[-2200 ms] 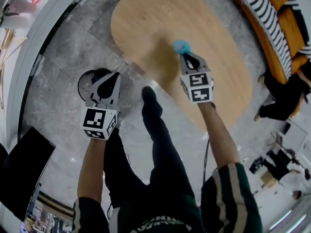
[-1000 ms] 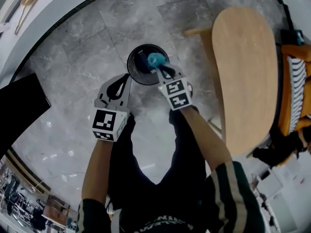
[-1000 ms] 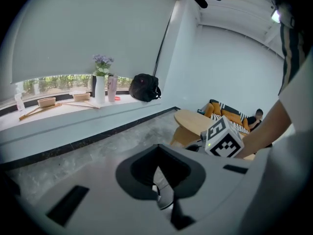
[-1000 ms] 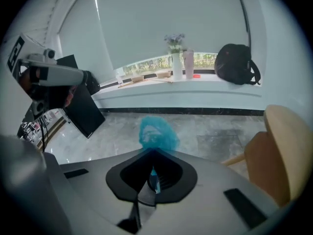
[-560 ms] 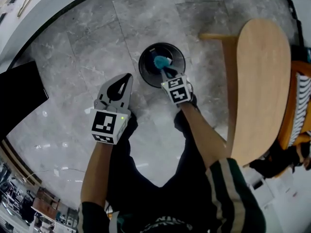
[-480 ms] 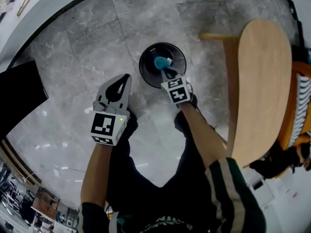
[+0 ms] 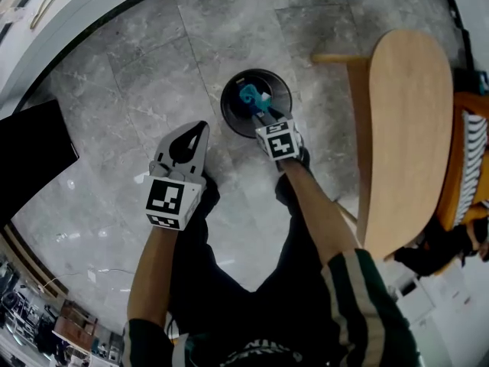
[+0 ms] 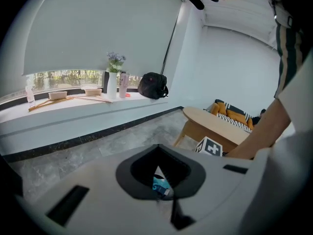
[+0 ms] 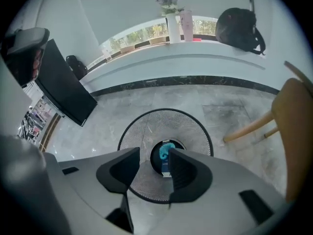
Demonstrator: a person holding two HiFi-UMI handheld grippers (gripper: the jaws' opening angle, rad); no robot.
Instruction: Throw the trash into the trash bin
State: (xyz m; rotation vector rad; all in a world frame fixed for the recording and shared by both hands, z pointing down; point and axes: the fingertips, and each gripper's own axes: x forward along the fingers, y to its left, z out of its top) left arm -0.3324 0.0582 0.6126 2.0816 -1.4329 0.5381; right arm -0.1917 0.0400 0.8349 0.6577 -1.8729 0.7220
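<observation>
An oval wooden surface (image 7: 405, 128) stands right of the trash bin (image 7: 231, 109) on the grey floor (image 7: 153, 75), with an orange sofa (image 7: 464, 105) beyond it and a dark panel (image 7: 30, 159) far left. The right tongs (image 7: 260, 112) hang over the bin and cover its near rim; their jaws are opening and touch nothing. The teal trash (image 9: 167, 150) lies loose inside the bin, on a blue-and-white scrap (image 9: 165, 168) too small to identify. The left tongs (image 7: 202, 127), jaws together and empty, hover beside the bin.

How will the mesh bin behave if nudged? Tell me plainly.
The bin looks like thin wire mesh, so probably light and easy to slide on the polished floor. Its base looks narrower than its rim, so a high push might tip it.
</observation>
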